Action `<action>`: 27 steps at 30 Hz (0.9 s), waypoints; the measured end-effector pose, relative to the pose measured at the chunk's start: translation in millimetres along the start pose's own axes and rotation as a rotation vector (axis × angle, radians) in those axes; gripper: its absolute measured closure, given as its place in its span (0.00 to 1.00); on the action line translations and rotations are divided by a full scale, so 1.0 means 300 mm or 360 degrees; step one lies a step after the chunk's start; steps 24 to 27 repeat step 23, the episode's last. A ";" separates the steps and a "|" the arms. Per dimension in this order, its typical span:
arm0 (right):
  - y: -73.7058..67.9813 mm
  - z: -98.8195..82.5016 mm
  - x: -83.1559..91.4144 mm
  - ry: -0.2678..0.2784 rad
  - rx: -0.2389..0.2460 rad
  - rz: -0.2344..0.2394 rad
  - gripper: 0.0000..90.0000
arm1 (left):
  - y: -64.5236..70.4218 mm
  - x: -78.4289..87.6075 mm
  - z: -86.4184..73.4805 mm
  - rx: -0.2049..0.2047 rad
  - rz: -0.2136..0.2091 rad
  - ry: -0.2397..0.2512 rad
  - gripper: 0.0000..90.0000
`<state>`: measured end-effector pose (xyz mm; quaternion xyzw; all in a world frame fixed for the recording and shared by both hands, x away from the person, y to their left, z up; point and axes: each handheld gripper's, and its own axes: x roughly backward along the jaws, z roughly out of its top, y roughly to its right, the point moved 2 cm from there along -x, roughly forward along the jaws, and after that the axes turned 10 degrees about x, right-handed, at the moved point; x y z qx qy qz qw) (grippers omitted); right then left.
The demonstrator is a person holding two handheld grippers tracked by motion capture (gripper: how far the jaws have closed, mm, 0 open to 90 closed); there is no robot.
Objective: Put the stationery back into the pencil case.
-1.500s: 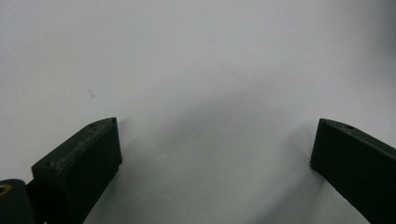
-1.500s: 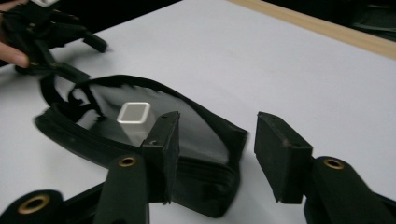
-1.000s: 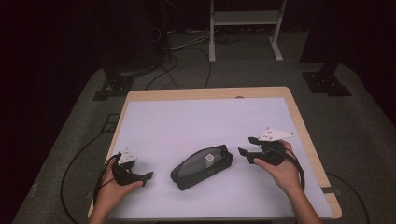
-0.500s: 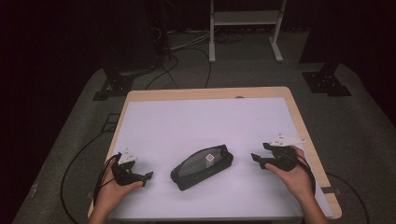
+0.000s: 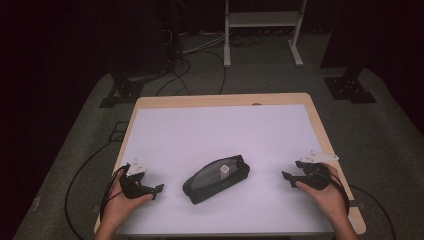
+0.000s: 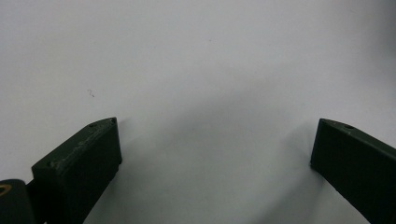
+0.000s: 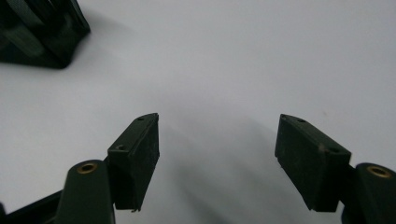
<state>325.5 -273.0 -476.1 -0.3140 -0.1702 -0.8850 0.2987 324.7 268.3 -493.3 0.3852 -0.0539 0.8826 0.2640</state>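
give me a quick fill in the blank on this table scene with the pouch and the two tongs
1. The black pouch lies on the white table ____ the two tongs.
2. The left tongs have their jaws ____, with nothing between them.
3. The right tongs hold ____ between their jaws.
4. The small tag on the pouch is ____ in colour.

Missing words: between; open; nothing; white

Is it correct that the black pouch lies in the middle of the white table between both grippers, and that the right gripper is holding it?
Not quite. The right gripper holds nothing: in the right gripper view its jaws stand open over the bare white table. The black pouch lies untouched between it and the left gripper, as the high view shows.
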 end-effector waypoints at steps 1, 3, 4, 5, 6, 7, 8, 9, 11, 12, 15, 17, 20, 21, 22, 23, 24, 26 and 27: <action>0.003 -0.009 -0.003 -0.0014 0.0000 -0.0004 0.33 | 0.000 0.000 0.000 0.0000 0.0000 0.0000 0.01; 0.009 -0.024 -0.007 -0.0034 -0.0005 -0.0015 0.33 | 0.000 0.000 0.000 0.0000 0.0000 0.0000 0.01; 0.013 -0.031 -0.009 -0.0044 -0.0007 -0.0025 0.33 | 0.000 0.000 0.000 0.0000 0.0000 0.0000 0.01; 0.017 -0.036 -0.011 -0.0051 -0.0006 -0.0033 0.33 | 0.000 0.000 0.000 0.0000 0.0000 0.0000 0.01; 0.020 -0.042 -0.014 -0.0062 -0.0007 -0.0042 0.33 | 0.000 0.000 0.000 0.0000 0.0000 0.0000 0.01; 0.022 -0.046 -0.016 -0.0076 0.0000 -0.0050 0.32 | 0.000 0.000 0.000 0.0000 0.0000 0.0000 0.01; 0.024 -0.050 -0.019 -0.0086 0.0008 -0.0055 0.32 | 0.000 0.000 0.000 0.0000 -0.0001 0.0000 0.01; 0.024 -0.052 -0.021 -0.0090 0.0007 -0.0058 0.32 | 0.000 0.000 0.000 0.0000 -0.0001 0.0000 0.01; 0.026 -0.057 -0.022 -0.0077 -0.0002 -0.0059 0.31 | 0.000 0.000 0.000 0.0001 -0.0001 0.0000 0.01; 0.027 -0.059 -0.021 -0.0075 -0.0007 -0.0059 0.31 | 0.000 0.000 0.000 0.0000 0.0000 0.0000 0.01; 0.029 -0.065 -0.022 -0.0057 -0.0016 -0.0055 0.29 | 0.000 0.000 0.000 0.0000 0.0000 0.0000 0.01; 0.032 -0.072 -0.023 -0.0034 -0.0026 -0.0053 0.28 | 0.000 0.000 0.000 0.0001 -0.0001 0.0000 0.01; 0.031 -0.075 -0.023 -0.0023 -0.0026 -0.0058 0.27 | 0.000 0.000 0.000 0.0001 -0.0001 0.0000 0.01; 0.031 -0.075 -0.023 -0.0026 -0.0029 -0.0066 0.27 | 0.000 0.000 0.000 0.0000 0.0000 0.0001 0.01; 0.031 -0.075 -0.023 -0.0025 -0.0031 -0.0065 0.26 | 0.000 0.000 0.000 -0.0001 0.0001 0.0001 0.01; 0.031 -0.075 -0.023 -0.0026 -0.0031 -0.0068 0.26 | 0.000 0.000 0.000 -0.0001 0.0001 0.0001 0.01; 0.031 -0.075 -0.023 -0.0026 -0.0031 -0.0068 0.26 | 0.000 0.000 0.000 -0.0001 0.0001 0.0001 0.01; 0.031 -0.075 -0.023 -0.0026 -0.0031 -0.0068 0.26 | 0.000 0.000 0.000 -0.0001 0.0001 0.0001 0.01; 0.031 -0.075 -0.023 -0.0026 -0.0031 -0.0068 0.26 | 0.000 0.000 0.000 -0.0001 0.0001 0.0001 0.01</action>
